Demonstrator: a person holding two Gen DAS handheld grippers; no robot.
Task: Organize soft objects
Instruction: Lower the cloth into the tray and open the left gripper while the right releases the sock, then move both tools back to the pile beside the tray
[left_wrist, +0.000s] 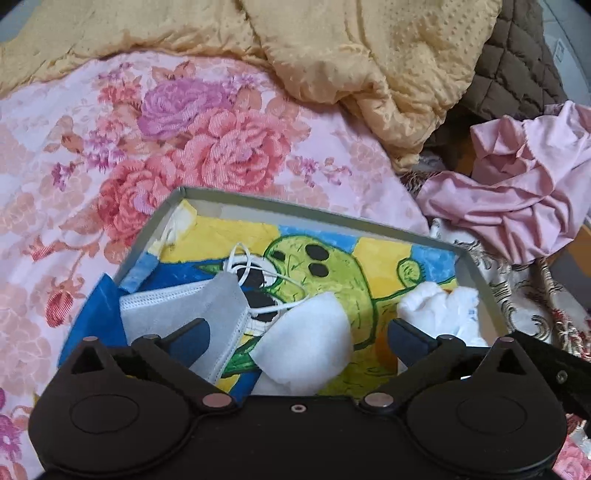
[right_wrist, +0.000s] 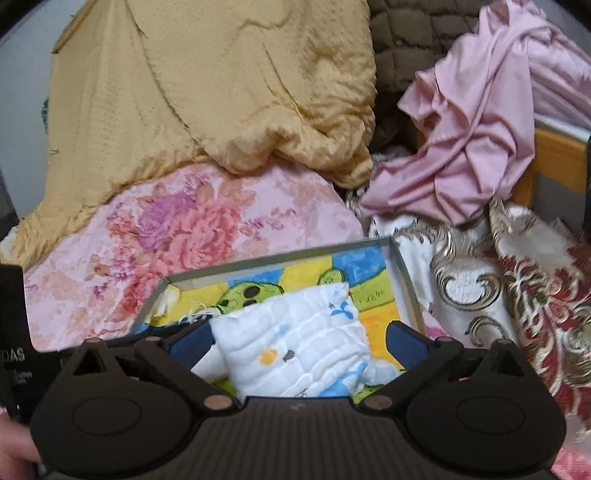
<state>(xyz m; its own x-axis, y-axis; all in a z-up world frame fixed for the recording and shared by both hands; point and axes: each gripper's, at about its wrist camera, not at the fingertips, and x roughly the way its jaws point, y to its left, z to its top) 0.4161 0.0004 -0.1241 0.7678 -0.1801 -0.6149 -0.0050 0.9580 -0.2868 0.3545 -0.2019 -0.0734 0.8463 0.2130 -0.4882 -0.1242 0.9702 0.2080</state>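
Both claws hang spread wide above a shallow grey box (left_wrist: 373, 218), pinching nothing. Beneath the left gripper (left_wrist: 297, 332) lie a grey face mask (left_wrist: 184, 310) with white ear loops and a white cotton pad (left_wrist: 306, 347), resting on a painted green cartoon sheet (left_wrist: 343, 273). Between the right gripper's (right_wrist: 297, 338) fingers, untouched, a white printed muslin cloth (right_wrist: 291, 339) lies in the box. Around it spread a pink floral bedcover (left_wrist: 184, 140), yellow quilt (right_wrist: 207, 81) and crumpled pink fabric (right_wrist: 469, 140).
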